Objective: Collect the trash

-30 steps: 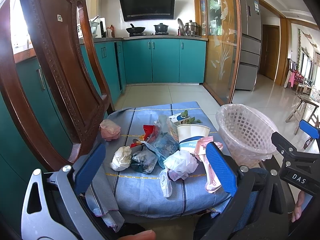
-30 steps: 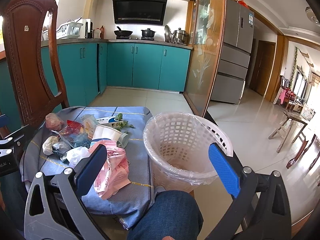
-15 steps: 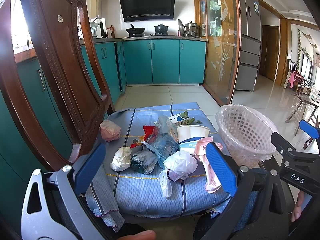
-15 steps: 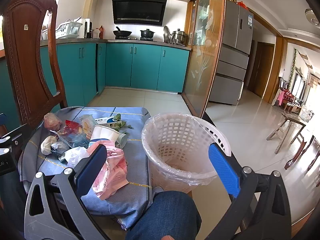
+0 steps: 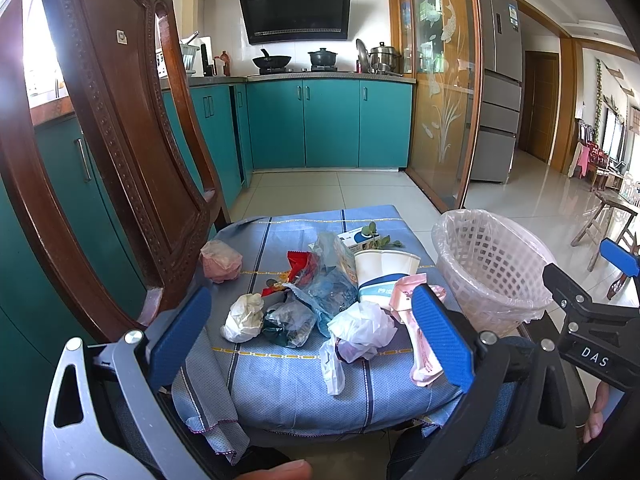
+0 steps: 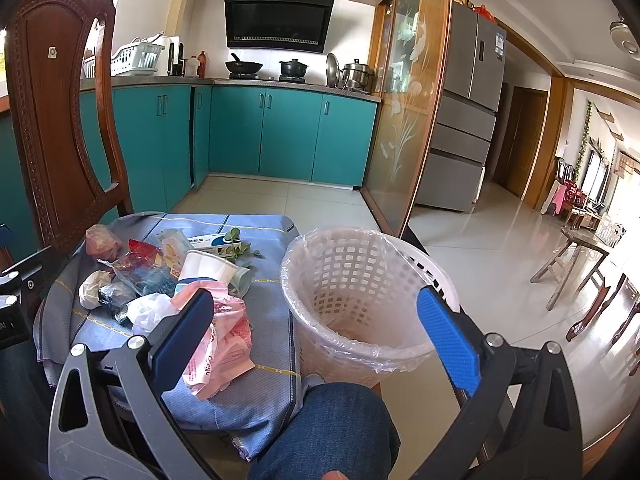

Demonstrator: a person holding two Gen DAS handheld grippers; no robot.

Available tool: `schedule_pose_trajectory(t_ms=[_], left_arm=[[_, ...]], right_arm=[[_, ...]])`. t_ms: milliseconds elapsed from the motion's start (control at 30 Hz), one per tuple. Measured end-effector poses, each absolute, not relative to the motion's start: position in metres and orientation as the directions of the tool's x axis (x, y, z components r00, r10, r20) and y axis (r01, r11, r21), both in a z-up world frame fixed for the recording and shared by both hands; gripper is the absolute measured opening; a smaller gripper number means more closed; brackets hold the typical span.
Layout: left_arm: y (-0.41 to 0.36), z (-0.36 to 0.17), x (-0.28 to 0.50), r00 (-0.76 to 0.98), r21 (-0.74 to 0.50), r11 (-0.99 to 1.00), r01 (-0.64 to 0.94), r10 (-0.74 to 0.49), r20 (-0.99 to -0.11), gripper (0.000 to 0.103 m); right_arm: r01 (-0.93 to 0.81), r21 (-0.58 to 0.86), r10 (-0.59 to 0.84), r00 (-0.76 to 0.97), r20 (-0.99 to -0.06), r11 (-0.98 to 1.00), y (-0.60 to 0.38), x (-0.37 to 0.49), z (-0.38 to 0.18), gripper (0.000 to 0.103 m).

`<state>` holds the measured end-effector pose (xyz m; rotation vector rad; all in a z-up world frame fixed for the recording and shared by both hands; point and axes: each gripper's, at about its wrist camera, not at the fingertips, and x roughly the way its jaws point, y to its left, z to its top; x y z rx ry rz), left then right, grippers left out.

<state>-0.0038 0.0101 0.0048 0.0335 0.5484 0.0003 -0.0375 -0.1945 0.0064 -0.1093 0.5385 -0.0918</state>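
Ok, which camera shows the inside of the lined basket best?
The right wrist view: it looks down into the lined basket, showing its bottom and no trash inside. The left wrist view shows it at the side, mostly the outer wall and rim.

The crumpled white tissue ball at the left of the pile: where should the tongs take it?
Take the white tissue ball across its middle, from above with the left tongs. It lies at the pile's left edge, bare cloth beside it, and looks soft enough to pinch anywhere.
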Motion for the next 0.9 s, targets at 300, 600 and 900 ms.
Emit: schedule_pose_trajectory(t_ms=[300, 600, 900], left_arm=[[0.0098, 0.0044, -0.0041, 0.854, 0.033, 0.999, 0.008, 0.010, -0.521, 0.100], [0.0099, 0.0051, -0.0037, 0.852, 0.038, 0.999, 0.012, 0.009, -0.523, 0.100], [0.0127, 0.0008, 0.0008, 0.849, 0.053, 0.999, 0.002, 0.026, -0.527, 0.100]], right_arm=[[0.060, -0.134, -0.121, 0.854, -0.506, 0.989, -0.1988, -0.0364, 0.0055, 0.100], [0.062, -0.138, -0.124, 0.854, -0.505, 0.989, -0.1985, -0.0366, 0.0047, 0.100], [0.040, -0.131, -0.102, 0.851, -0.515, 0.991, -0.1962, -0.0340, 0.0016, 0.100]])
